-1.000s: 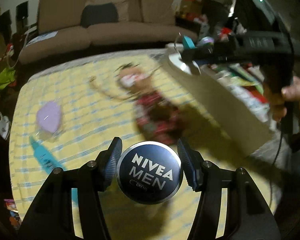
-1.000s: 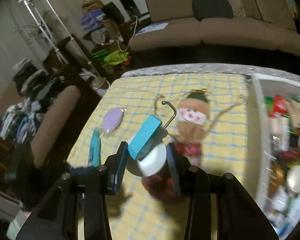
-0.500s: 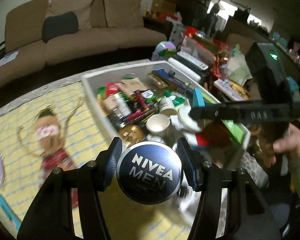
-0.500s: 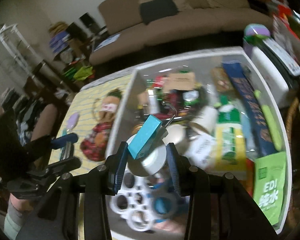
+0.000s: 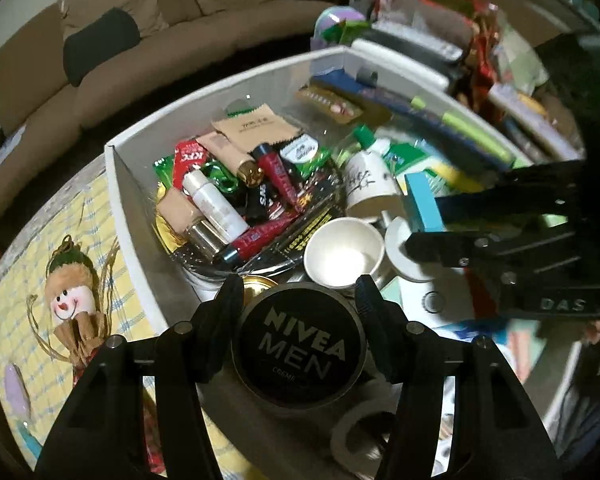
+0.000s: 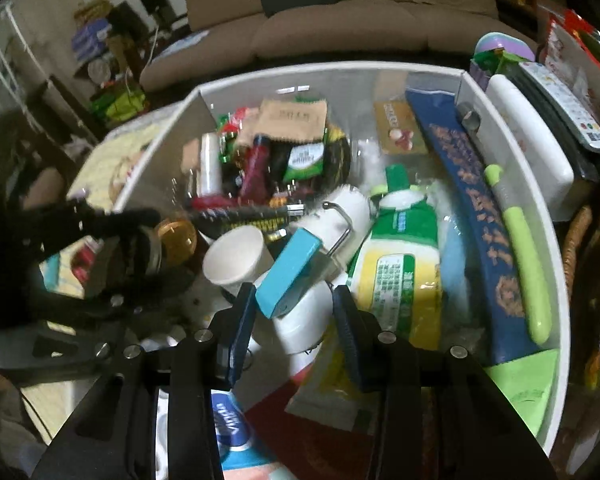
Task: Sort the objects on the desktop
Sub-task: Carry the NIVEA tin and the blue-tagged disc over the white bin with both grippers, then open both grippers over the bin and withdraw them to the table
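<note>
Black fingers of my left gripper [image 5: 300, 304] clamp the cream tin [image 5: 299, 344]; my right gripper [image 6: 294, 312] pinches a hook clip [image 6: 290, 276]. Both hang over the white bin [image 5: 120, 184], beside its paper cup [image 5: 343, 252]. Drop-off step: lower, then release.

A table under a yellow checked cloth [image 5: 100, 216] carries a white rectangular plastic bin [image 5: 128, 200]; left of the bin lies a snowman rag doll [image 5: 74, 304].
</note>
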`<state>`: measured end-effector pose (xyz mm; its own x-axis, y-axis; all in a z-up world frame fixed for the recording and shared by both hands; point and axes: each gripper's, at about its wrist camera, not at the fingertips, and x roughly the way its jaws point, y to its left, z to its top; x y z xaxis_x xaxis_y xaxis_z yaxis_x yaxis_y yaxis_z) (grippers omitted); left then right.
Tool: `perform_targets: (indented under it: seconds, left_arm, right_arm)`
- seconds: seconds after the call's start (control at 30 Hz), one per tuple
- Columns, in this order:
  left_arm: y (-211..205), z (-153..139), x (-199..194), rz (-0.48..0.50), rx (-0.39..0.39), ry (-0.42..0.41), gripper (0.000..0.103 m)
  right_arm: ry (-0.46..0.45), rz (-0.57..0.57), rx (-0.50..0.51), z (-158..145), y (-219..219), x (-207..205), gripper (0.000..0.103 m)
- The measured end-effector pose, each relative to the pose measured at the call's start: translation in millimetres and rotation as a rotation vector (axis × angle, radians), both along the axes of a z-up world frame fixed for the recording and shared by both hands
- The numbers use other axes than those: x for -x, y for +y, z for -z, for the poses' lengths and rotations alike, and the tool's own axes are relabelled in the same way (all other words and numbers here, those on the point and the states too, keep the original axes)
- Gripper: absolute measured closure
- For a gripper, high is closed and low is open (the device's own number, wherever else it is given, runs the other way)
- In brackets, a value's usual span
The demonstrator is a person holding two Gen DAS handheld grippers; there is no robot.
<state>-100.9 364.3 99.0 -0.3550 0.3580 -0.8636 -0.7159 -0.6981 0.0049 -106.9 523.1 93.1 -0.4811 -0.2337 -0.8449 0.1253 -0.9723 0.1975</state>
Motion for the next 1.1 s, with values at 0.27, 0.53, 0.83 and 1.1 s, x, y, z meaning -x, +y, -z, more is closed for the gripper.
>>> perform_targets:
  seconds: [0.27,0.53,0.83,1.1]
  left_arm:
    - [-6.4,-1.5,1.7,-0.051,-0.029,0.043,0.026]
    - [-53.5,-51.2,-23.1,-0.107,-0.182,0.067,0.013]
    - [-164.5,-63.9,-69.5,-0.301,-0.271,0.058,0.000]
    - [-295.8,-57.6,-85.1,-0.545,-0.233,0.105,0.000]
  right_arm:
    - [0.032,0.054,0.127,-10.0,14.7,-3.8,0.047]
    - [0.111,0.126,0.246,-54.1,43.8,-25.9,0.041]
    - [0.138,0.034,0.307,-71.4,-8.7,-58.2,0.018]
    - [0.154,-0.079,0.287,-77.0,-91.1,-72.4,0.005]
